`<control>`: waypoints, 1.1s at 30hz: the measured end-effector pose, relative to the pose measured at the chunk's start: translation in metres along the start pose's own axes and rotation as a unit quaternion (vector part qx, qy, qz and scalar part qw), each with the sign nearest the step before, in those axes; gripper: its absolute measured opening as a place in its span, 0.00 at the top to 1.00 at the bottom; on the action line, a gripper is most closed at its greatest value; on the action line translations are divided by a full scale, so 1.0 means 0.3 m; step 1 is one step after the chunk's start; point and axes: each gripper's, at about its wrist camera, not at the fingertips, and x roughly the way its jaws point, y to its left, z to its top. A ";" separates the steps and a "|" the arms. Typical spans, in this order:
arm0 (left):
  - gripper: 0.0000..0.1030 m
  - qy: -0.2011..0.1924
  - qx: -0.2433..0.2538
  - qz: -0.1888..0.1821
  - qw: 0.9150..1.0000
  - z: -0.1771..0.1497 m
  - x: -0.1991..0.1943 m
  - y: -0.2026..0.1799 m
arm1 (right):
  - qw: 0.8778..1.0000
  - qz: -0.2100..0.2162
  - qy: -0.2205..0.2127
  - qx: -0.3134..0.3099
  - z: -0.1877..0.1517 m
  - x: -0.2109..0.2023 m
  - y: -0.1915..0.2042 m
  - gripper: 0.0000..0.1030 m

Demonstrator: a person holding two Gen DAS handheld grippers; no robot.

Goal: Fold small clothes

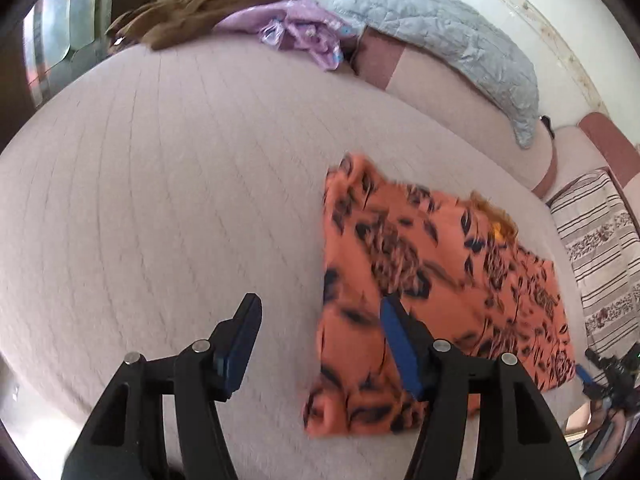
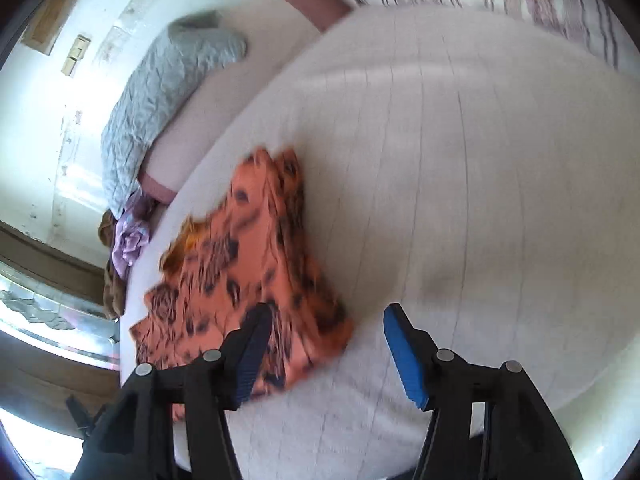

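The orange flowered garment [image 1: 432,280] lies flat and doubled over on the pale mattress [image 1: 180,200], towards its right-hand edge beside the striped cushion [image 1: 600,248]. This looks like the gap between folds: one fold seems laid, and both tools are clear of the cloth. The left gripper [image 1: 320,344] hangs with its jaws about half apart, holding nothing; one finger shows in front of the garment's near edge, and whether it touches is unclear. The right gripper [image 2: 328,352] is likewise half open and empty, at the garment's other near corner. The next move probably calls for pinching two edge corners and carrying them across. Count: one orange garment, one brown [image 1: 208,4] and one lilac garment [image 1: 296,32] waiting at the far corner, one grey quilted pillow [image 1: 452,40], two grippers.
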 end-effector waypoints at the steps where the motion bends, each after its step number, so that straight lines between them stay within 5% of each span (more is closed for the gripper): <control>1: 0.39 0.002 0.009 -0.003 1.000 0.032 0.021 -0.011 | 1.000 0.007 -0.003 -0.009 0.031 -0.006 0.018 0.40; 8: 0.39 0.016 0.039 0.007 0.999 0.149 0.186 -0.104 | 0.988 0.002 -0.004 -0.152 0.246 0.163 0.281 0.40; 19: 0.39 0.012 0.051 0.018 0.998 0.223 0.287 -0.122 | 0.946 -0.115 0.005 -0.302 0.326 0.476 0.418 0.43; 21: 0.41 0.013 0.048 0.017 0.999 0.234 0.300 -0.119 | 0.940 -0.121 -0.002 -0.318 0.324 0.484 0.440 0.63; 27: 0.89 0.021 0.067 0.032 0.997 0.257 0.328 -0.139 | 0.942 -0.120 0.033 -0.312 0.345 0.514 0.453 0.91; 33: 0.91 -0.072 0.100 0.009 0.992 0.263 0.137 -0.209 | 0.947 -0.114 -0.041 -0.296 0.379 0.346 0.494 0.93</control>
